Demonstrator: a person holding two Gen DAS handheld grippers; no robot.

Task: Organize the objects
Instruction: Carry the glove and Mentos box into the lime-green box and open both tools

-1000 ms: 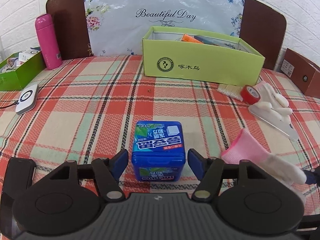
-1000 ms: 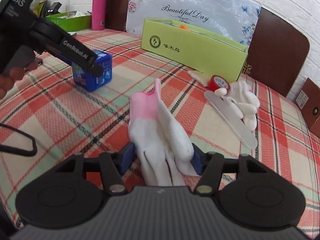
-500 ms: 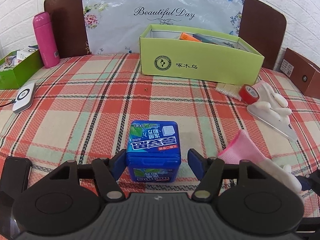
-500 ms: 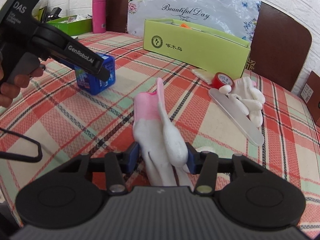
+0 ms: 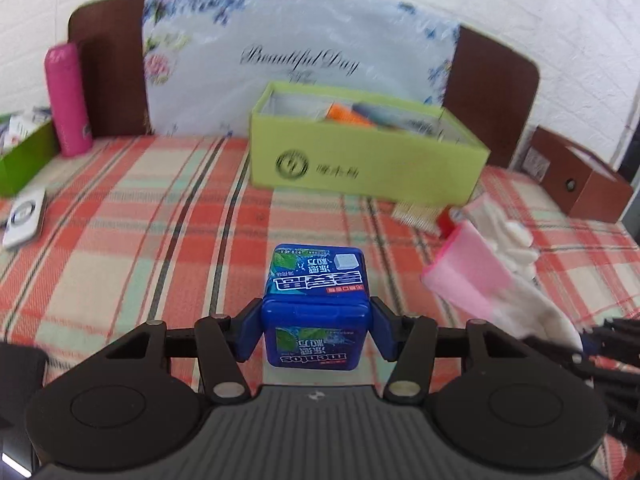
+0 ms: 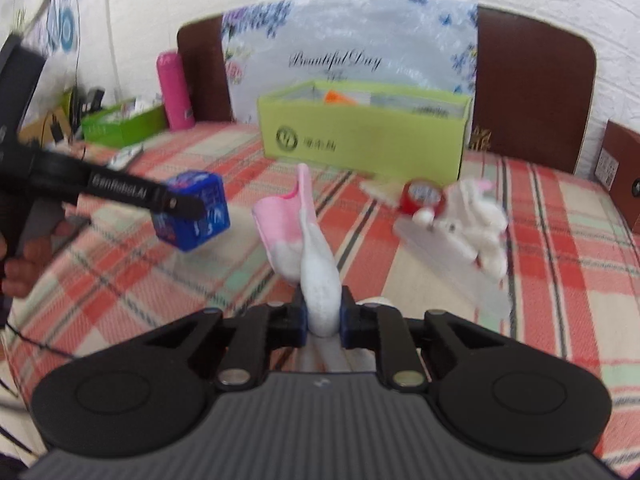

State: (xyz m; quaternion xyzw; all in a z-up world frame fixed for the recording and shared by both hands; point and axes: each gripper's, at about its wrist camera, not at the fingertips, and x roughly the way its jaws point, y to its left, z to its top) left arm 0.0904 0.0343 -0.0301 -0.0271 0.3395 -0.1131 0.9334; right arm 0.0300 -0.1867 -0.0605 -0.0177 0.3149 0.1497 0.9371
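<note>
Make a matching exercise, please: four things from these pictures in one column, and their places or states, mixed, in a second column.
Things:
1. blue mint box
2. pink-cuffed glove
3. pink bottle
4. red tape roll

Places or states:
A. lying on the cloth near the other white glove
B. clamped in the left tool
C. standing upright at the back left
D. pinched in the right tool

Pairs: 1-B, 2-D, 3-C, 4-A

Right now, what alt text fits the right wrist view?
The right gripper pinches a white and pink glove above a plaid tablecloth. To its left, the left gripper holds a blue mint box, a green box behind.
</note>
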